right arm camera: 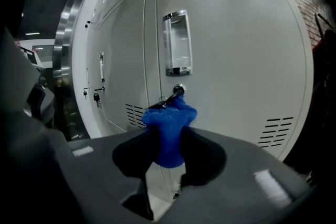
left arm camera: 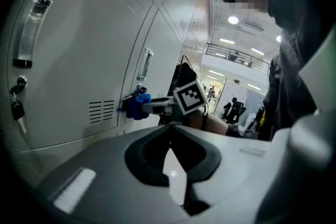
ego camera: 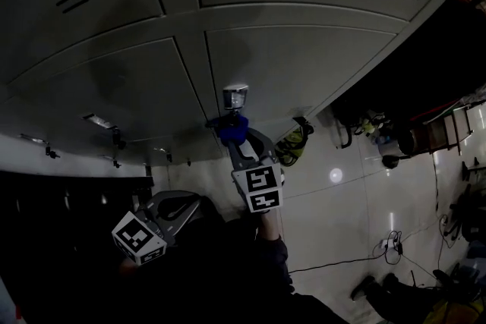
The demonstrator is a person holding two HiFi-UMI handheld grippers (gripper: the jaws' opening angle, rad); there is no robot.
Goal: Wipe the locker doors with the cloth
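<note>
At the centre of the right gripper view, the cloth (right arm camera: pixel 169 131) is a bright blue, fuzzy bunch. It is clenched in the right gripper (right arm camera: pixel 167 157) and meets the grey locker door (right arm camera: pixel 241 60) at the lock (right arm camera: pixel 179 88), under the handle (right arm camera: pixel 176 43). Its lower end is hidden between the jaws and the head view is very dark, while the left gripper (left arm camera: pixel 172 168) has its jaws closed together on nothing.

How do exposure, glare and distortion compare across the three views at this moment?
Head view: badly underexposed, the locker doors murky grey, one glare spot on the floor. Left gripper view: brighter, ceiling lights blown out, fisheye bending the door edges. Right gripper view: evenly lit, the blue cloth crisp, corners vignetted black.
</note>
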